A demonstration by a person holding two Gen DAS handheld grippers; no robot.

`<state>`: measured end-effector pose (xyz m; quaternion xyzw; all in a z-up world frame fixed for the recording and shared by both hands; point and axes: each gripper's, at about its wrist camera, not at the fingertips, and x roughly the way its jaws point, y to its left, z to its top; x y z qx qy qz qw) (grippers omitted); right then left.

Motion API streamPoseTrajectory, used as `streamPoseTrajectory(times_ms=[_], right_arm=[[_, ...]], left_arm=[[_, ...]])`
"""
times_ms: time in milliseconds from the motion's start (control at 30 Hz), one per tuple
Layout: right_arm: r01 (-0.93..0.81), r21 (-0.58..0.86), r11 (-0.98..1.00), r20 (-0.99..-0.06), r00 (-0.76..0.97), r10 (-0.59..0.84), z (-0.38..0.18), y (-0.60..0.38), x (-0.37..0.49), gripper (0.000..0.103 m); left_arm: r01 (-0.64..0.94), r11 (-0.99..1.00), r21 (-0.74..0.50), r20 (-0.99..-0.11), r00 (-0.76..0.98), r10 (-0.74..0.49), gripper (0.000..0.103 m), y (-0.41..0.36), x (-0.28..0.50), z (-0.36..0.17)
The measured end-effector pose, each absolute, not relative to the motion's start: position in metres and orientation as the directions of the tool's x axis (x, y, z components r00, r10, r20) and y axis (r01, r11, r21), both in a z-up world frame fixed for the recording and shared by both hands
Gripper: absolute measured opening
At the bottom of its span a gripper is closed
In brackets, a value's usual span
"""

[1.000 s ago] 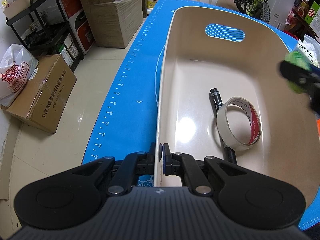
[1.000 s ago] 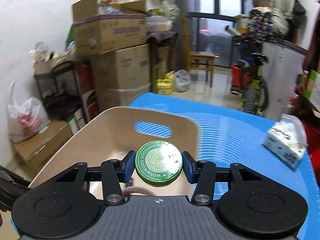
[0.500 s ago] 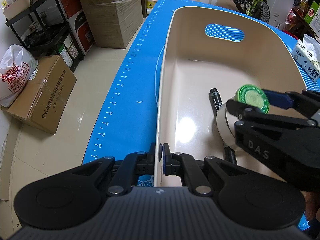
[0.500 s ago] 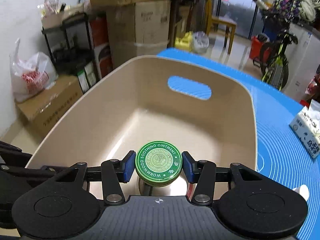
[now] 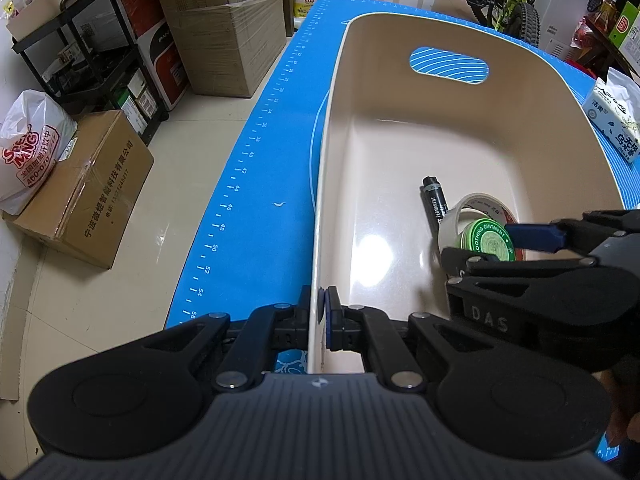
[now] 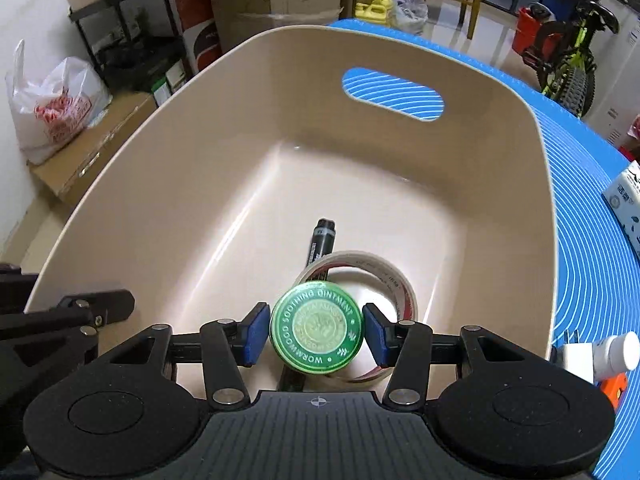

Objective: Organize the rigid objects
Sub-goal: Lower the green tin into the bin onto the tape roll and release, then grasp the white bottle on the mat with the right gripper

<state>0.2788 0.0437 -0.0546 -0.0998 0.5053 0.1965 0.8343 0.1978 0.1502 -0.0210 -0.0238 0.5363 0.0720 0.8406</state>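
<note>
A beige basin stands on the blue mat. My left gripper is shut on the basin's near rim. Inside the basin lie a black marker and a roll of tape. My right gripper points down into the basin just above the tape, and its jaws are opening. The round green ointment tin sits between the blue pads, blurred, with slim gaps at both sides.
A tissue pack lies on the mat right of the basin. A white bottle, a white plug and an orange item sit by the basin's near right corner. Cardboard boxes stand on the floor to the left.
My right gripper came down into the basin with the tin, over the tape roll. Its jaws have spread and no longer press the tin. The left gripper stayed on the rim.
</note>
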Motion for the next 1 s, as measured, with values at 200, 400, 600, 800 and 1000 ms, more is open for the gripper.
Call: streamPoseTrajectory(times_ms=[200, 400, 600, 800, 1000], right_arm=[[-0.412, 0.082, 0.907, -0.834, 0.469, 0.289, -0.033, 0.026, 0.269, 0.077], [-0.41, 0.06, 0.91, -0.766, 0.566, 0.305, -0.003, 0.009, 0.255, 0.086], [-0.343, 0.085, 0.935, -0.68, 0.666, 0.307, 0.02, -0.037, 0.241, 0.089], [-0.217, 0.095, 0.972, -0.633, 0.74, 0.227, 0.022, -0.095, 0.239, 0.089], [-0.15, 0.013, 0.989, -0.644, 0.755, 0.123, -0.005, -0.135, 0.246, 0.089]], left_arm=[[-0.146, 0.989, 0.037, -0.906, 0.413, 0.095, 0.007, 0.151, 0.198, -0.021], [-0.148, 0.988, 0.036, -0.906, 0.412, 0.094, 0.007, 0.153, 0.199, -0.021], [-0.148, 0.988, 0.037, -0.906, 0.412, 0.095, 0.007, 0.151, 0.198, -0.021], [-0.148, 0.988, 0.036, -0.907, 0.411, 0.094, 0.007, 0.151, 0.198, -0.02], [-0.149, 0.988, 0.038, -0.906, 0.411, 0.097, 0.007, 0.149, 0.199, -0.02]])
